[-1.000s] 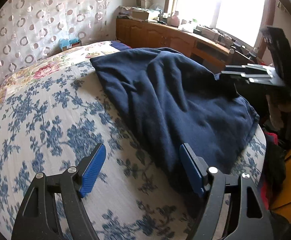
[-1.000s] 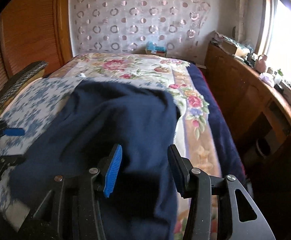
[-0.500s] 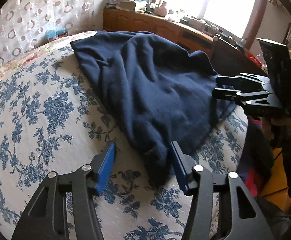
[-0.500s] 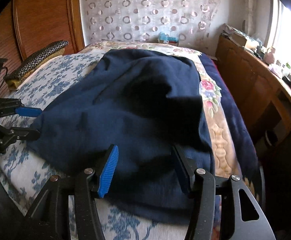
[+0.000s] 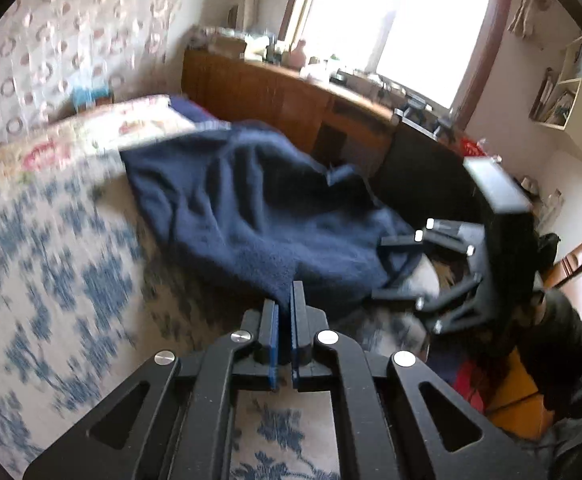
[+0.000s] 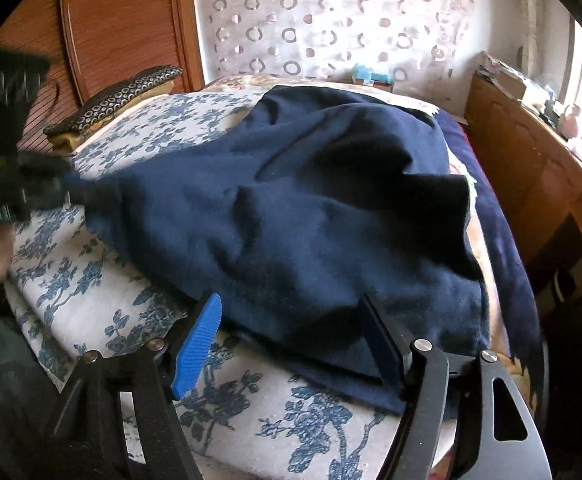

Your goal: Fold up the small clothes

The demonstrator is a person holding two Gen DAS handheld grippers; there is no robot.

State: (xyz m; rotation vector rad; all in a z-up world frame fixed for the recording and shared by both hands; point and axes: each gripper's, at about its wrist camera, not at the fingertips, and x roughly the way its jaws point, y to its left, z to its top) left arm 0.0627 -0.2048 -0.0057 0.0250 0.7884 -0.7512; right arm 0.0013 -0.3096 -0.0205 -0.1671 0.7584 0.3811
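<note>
A navy blue garment (image 5: 251, 216) lies crumpled on the bed's blue-flowered cover (image 5: 51, 280). My left gripper (image 5: 285, 304) is shut on the garment's near corner, which is pinched between the blue pads and held a little off the cover. From the right wrist view the garment (image 6: 311, 200) is drawn out to a point toward the left gripper (image 6: 31, 188). My right gripper (image 6: 289, 304) is low at the garment's near hem, its jaws opening. The hem lies between the fingers (image 6: 199, 340), and the pads do not press on it. The right gripper (image 5: 387, 268) also shows in the left wrist view.
A wooden cabinet (image 5: 271, 88) with clutter on top runs under the bright window beside the bed. A wooden headboard (image 6: 123, 20) and a patterned cushion (image 6: 123, 92) stand at the bed's far left. Red and orange things (image 5: 507, 392) lie on the floor past the bed's corner.
My left jaws have shut on the garment's corner and the hand has risen, pulling the cloth taut. My right gripper has come down to the near hem with its jaws spreading.
</note>
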